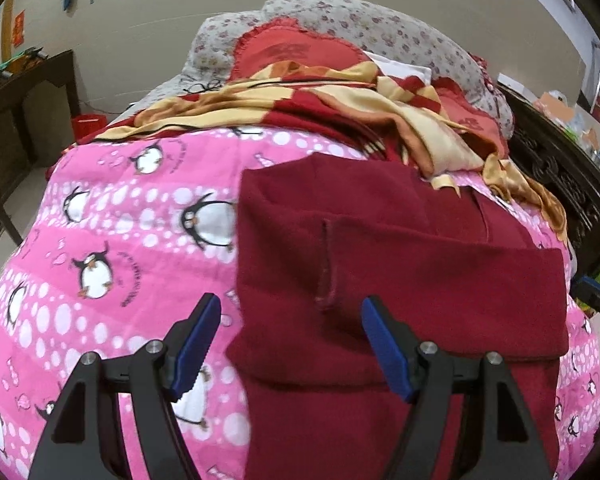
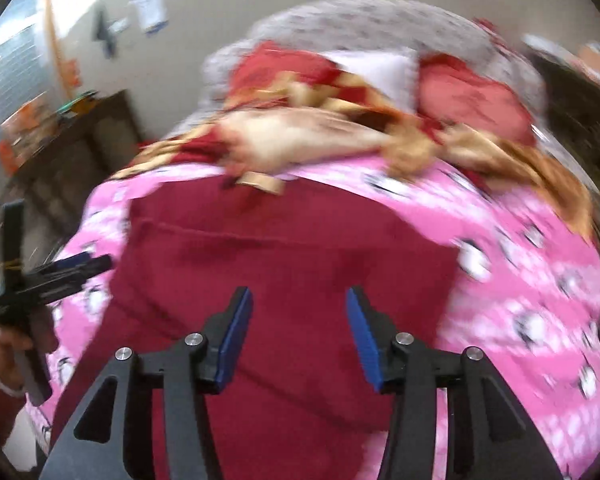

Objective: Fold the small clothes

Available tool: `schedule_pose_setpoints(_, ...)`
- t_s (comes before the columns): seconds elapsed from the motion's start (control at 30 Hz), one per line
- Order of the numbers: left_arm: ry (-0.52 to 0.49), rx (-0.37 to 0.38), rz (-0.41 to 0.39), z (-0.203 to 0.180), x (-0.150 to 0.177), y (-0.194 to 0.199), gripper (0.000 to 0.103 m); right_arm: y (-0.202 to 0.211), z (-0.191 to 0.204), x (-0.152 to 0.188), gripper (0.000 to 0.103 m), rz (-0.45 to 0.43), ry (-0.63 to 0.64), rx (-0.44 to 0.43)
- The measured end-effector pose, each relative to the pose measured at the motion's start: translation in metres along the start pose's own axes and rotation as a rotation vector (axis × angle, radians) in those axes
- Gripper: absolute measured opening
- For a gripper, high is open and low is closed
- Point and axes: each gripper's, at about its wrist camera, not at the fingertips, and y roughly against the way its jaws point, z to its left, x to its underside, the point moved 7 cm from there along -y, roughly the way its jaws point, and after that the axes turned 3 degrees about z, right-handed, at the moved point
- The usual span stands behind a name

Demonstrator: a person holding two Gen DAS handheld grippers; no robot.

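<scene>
The right claw (image 2: pixel 299 336) is seen spread with nothing between its pads, hung just above the dark red garment (image 1: pixel 400 264); the left claw (image 1: pixel 290 344) is likewise spread and empty, poised over the garment's left edge. The garment is laid on the pink penguin quilt (image 1: pixel 112 240) of the bed, a layer already doubled over towards the near side, so a fold is judged to be freshly laid down and released. A further fold is probably called for next: an outer edge of the garment would need to be pinched and carried across. A heap of red and gold cloth (image 1: pixel 340 96) is left beyond the garment.
</scene>
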Motion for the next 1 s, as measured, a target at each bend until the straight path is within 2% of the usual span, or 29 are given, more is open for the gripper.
schedule_pose_setpoints(0.17, -0.041, -0.017, 0.018, -0.014, -0.001, -0.012, 0.077, 0.007, -0.042, 0.011, 0.064, 0.010, -0.106, 0.049)
schedule_pose_setpoints(0.5, -0.077, -0.039, 0.035, -0.025, -0.004, -0.028, 0.077, 0.000, -0.077, 0.025, 0.064, 0.025, -0.218, 0.095)
schedule_pose_setpoints(0.63, -0.089, -0.026, 0.043, -0.032, -0.004, -0.034, 0.076, -0.002, -0.086, 0.027, 0.064, 0.036, -0.244, 0.096)
schedule_pose_setpoints(0.67, -0.095, -0.017, 0.050, -0.035, -0.004, -0.036, 0.072, -0.003, -0.087, 0.028, 0.064, 0.039, -0.246, 0.098)
schedule_pose_setpoints(0.73, -0.105, 0.023, 0.092, -0.043, -0.002, -0.040, 0.027, -0.003, -0.089, 0.029, 0.064, 0.041, -0.245, 0.101)
schedule_pose_setpoints(0.77, -0.106, 0.040, 0.112, -0.047, -0.002, -0.040, 0.026, -0.003, -0.090, 0.030, 0.064, 0.042, -0.248, 0.102)
schedule_pose_setpoints(0.87, -0.126, 0.109, 0.089, -0.061, -0.009, -0.023, 0.021, -0.003, -0.093, 0.028, 0.064, 0.035, -0.262, 0.095)
schedule_pose_setpoints(1.0, -0.146, 0.215, 0.018, -0.080, -0.028, 0.021, 0.021, -0.008, -0.095, 0.023, 0.064, 0.028, -0.274, 0.087)
